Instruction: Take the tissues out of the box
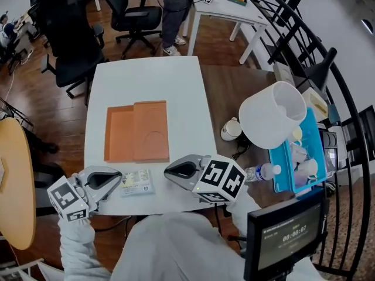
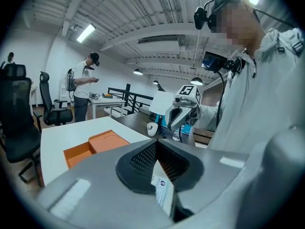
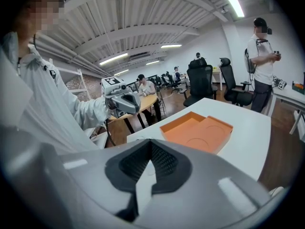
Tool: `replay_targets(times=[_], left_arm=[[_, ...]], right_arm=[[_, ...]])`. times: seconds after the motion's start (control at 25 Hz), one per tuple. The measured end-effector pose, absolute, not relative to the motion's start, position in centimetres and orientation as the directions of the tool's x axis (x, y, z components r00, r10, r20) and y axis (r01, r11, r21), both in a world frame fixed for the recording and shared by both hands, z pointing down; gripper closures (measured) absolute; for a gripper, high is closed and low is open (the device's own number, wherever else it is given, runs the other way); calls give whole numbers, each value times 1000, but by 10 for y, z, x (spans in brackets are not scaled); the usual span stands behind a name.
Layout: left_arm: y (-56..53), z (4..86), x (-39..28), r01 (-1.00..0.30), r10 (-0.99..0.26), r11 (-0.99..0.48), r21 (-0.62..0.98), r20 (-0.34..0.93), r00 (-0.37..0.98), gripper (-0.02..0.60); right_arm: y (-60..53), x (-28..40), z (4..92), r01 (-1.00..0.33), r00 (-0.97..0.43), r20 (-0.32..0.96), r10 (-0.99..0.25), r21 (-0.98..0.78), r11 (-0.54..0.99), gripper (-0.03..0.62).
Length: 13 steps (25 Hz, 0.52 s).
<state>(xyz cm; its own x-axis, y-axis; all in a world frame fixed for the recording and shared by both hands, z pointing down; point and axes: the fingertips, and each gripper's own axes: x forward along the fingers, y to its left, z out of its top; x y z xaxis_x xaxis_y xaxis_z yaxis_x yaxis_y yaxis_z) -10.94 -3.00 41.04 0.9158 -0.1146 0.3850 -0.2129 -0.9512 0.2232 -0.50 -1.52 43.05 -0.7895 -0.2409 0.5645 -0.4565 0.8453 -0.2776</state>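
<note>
A small white tissue pack (image 1: 136, 182) lies flat near the front edge of the white table (image 1: 146, 81). Behind it sits an orange tray (image 1: 136, 132), also seen in the left gripper view (image 2: 95, 147) and the right gripper view (image 3: 198, 132). My left gripper (image 1: 120, 176) hovers at the pack's left end with its jaws shut. Part of the pack (image 2: 163, 194) shows through the slit under the jaws, with nothing pinched at the tips. My right gripper (image 1: 168, 170) is shut and empty, just right of the pack, pointing left. Each gripper faces the other.
On the dark table to the right are a white cup (image 1: 231, 129), a large white shade (image 1: 272, 115), a water bottle (image 1: 263, 171) and a blue basket (image 1: 280, 157) of cups. Office chairs (image 1: 73, 34) and a standing person (image 1: 176, 10) are beyond the table. A round wooden table (image 1: 14, 180) is at left.
</note>
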Motion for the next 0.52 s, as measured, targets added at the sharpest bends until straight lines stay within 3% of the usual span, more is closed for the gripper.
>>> replay_targets(times=[0.52], left_arm=[[-28, 408, -114, -190, -87, -956, 222, 404, 910, 568]], right_arm=[[-10, -15, 429, -464, -787, 566, -246, -280, 840, 592]])
